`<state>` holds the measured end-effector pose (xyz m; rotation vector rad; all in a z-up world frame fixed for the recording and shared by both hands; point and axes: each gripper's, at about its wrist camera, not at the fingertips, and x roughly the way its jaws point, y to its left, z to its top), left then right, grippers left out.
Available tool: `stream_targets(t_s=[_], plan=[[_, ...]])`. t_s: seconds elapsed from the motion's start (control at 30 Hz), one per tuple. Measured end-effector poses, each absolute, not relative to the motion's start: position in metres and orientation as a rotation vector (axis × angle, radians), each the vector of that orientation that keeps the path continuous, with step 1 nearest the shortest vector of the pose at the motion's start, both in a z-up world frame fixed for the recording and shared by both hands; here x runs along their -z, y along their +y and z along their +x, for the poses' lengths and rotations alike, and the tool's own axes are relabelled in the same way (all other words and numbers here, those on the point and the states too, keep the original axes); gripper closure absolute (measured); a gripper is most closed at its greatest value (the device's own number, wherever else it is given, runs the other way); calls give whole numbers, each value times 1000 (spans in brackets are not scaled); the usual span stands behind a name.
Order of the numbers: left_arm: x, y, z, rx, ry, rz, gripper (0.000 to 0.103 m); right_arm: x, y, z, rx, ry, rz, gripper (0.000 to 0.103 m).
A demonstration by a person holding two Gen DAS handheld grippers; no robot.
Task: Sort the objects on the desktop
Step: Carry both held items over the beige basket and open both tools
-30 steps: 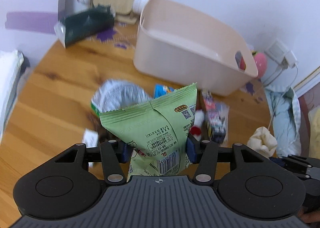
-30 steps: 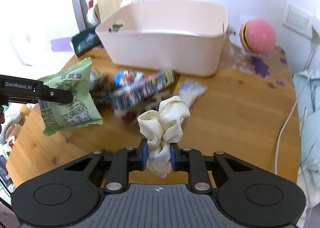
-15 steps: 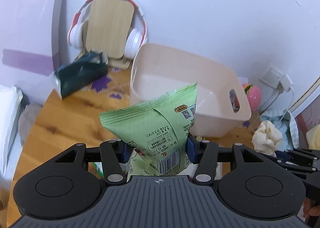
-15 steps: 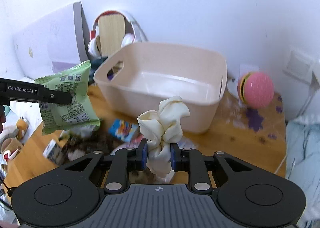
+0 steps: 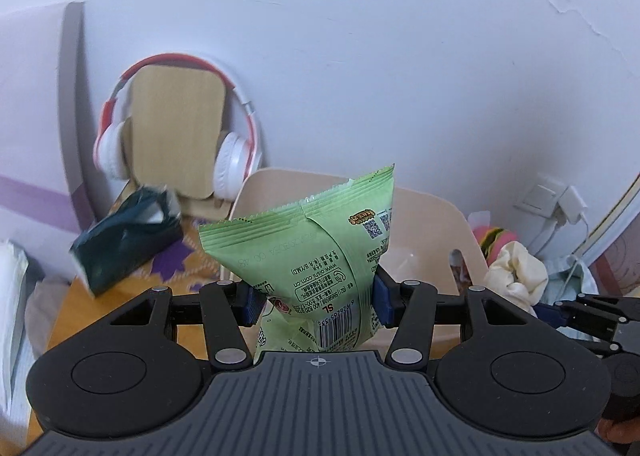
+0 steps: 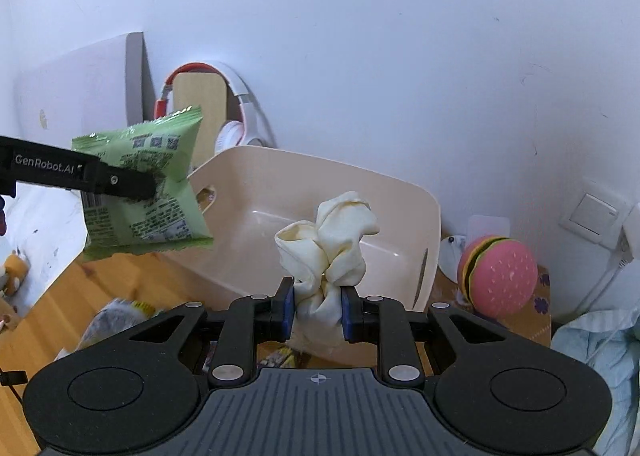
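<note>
White wall (image 5: 400,55) (cracked upper right), wall socket (image 5: 538,195), wall switch (image 6: 588,217), wooden tabletop (image 6: 120,288).

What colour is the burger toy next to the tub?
Pink buns with a yellow and dark stripe between, on the burger toy. The right wrist view shows it best.

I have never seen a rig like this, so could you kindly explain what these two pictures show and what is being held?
Each picture comes from a camera mounted on a hand-held two-finger gripper, looking forward along its fingers. In the left view, the left gripper clamps a green crinkled snack packet. In the right view, the right gripper pinches a cream fabric scrunchie. Ahead stands a beige plastic bin on a wooden table, with red-and-white headphones and a pink burger-shaped toy nearby.
</note>
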<state>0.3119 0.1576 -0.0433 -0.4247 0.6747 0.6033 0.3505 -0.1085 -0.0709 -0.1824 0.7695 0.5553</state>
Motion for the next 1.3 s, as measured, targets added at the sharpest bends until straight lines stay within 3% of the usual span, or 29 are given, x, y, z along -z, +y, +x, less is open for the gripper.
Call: stream_targets(t_s=[0.7,0.87,1.0,1.13,1.3], plan=[[126,197,387,-617,880,-362,50,148,-79,430,-453,969,-208,79],[131,197,391,-591,899,-372,50,156,-77,431,-437,985,-229,58],[127,197,389,-601,901,-362,45,149,-79,424,-436,942,-243,31],[117,198,380,-612,883,-350,39,138,-82,414,-431,902,-249,23],[94,186,363,-622,858,-327,34,123,-88,401,-423,857,-232,3]])
